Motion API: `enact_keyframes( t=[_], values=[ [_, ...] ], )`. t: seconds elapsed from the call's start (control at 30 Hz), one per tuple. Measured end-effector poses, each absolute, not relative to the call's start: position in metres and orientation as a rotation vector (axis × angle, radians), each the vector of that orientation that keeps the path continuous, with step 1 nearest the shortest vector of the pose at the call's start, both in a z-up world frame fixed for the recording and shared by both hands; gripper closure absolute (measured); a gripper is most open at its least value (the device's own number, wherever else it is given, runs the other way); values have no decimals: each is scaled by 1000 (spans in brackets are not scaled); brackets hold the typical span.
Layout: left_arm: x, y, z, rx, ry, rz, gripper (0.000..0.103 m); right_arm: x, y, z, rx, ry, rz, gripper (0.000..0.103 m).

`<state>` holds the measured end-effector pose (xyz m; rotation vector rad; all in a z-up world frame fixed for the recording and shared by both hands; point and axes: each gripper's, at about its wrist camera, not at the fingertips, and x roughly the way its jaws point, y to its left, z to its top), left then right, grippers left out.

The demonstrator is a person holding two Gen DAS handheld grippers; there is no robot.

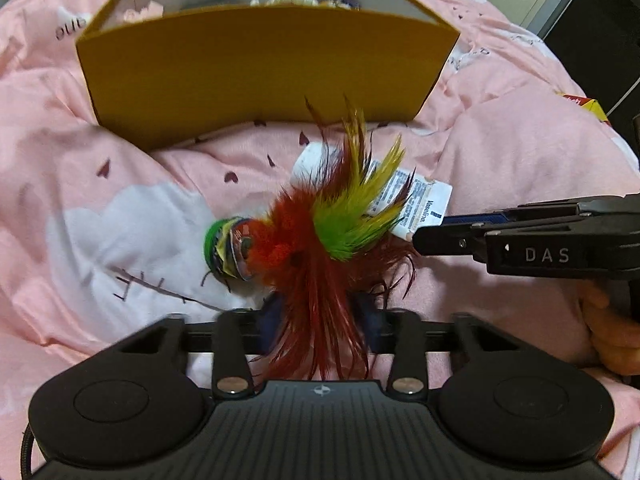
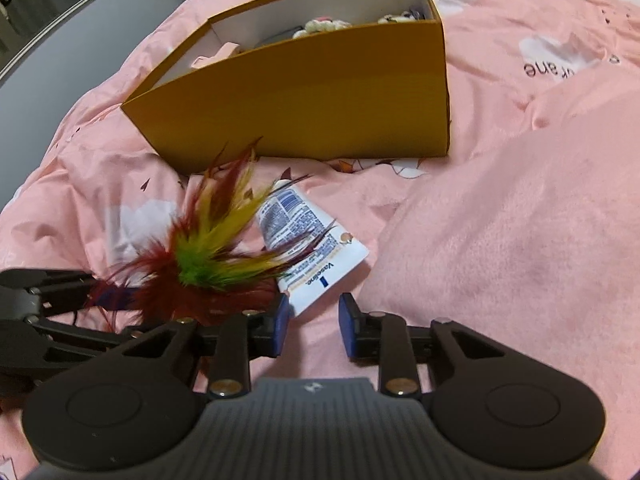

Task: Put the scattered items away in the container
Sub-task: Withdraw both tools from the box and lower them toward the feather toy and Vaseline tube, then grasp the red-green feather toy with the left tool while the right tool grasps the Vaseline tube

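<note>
We see a pink bedspread (image 1: pixel 120 208) carrying everything. A mustard-yellow box (image 1: pixel 256 76) stands toward its far side, open-topped, white inside, with small plush-like items (image 2: pixel 324 25) partly visible over the rim; we cannot tell exactly what they are.

Just in front of the box's near wall lies a feather shuttlecock (image 1: pixel 316 236), red, yellow and green plumes, with a green-ringed round base (image 1: pixel 224 248) pointing left in the left wrist view. Its feathers overlap a white Vaseline tube (image 2: pixel 308 248), which lies flat on the bedspread, cap end toward the box and crimped end toward us.

Left gripper (image 1: pixel 320 320): the red feathers run down between its blue pads (image 1: pixel 368 320). The jaws stand narrowed around the plumes, but the feathers hide the contact, so we cannot tell whether they are clamped on them.

Right gripper (image 2: pixel 312 320): jaws partly closed with a gap between the blue pads (image 2: pixel 347 322). The tube's crimped corner sits just at the left pad's tip, not between the pads; nothing is gripped. In the left wrist view it reaches in from the right edge, tip (image 1: pixel 420 240) at the tube's end, with a person's hand (image 1: pixel 612 332) on its handle.

A raised pink fold (image 2: pixel 520 240) lies right of the tube.
</note>
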<state>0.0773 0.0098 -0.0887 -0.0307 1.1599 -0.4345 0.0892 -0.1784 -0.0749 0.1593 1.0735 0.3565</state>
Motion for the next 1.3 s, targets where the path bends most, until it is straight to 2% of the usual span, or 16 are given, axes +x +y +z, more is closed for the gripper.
enact_keyframes(
  t=[0.07, 0.17, 0.27, 0.53, 0.83, 0.97, 1.1, 1.17, 1.3],
  values=[
    [78, 14, -91, -58, 1156, -435, 85, 92, -179, -78, 176, 1077, 363, 72],
    [77, 19, -88, -91, 1130, -438, 95, 96, -178, -80, 191, 1074, 381, 73],
    [76, 24, -84, -119, 1093, -443, 100, 99, -176, -82, 196, 1068, 397, 73],
    [83, 51, -66, -258, 999, -387, 101, 102, -177, -66, 227, 1007, 414, 91],
    [89, 58, -64, -191, 950, -291, 101, 125, -159, -41, 216, 918, 426, 93],
    [92, 45, -67, -112, 938, -285, 78, 127, -148, -37, 159, 879, 432, 93],
    [95, 33, -75, -34, 938, -304, 62, 128, -145, -38, 141, 853, 441, 93],
    [97, 26, -79, 9, 937, -321, 55, 130, -146, -40, 146, 852, 439, 93],
    [100, 13, -86, 102, 920, -338, 53, 133, -149, -42, 149, 850, 429, 93]
  ],
)
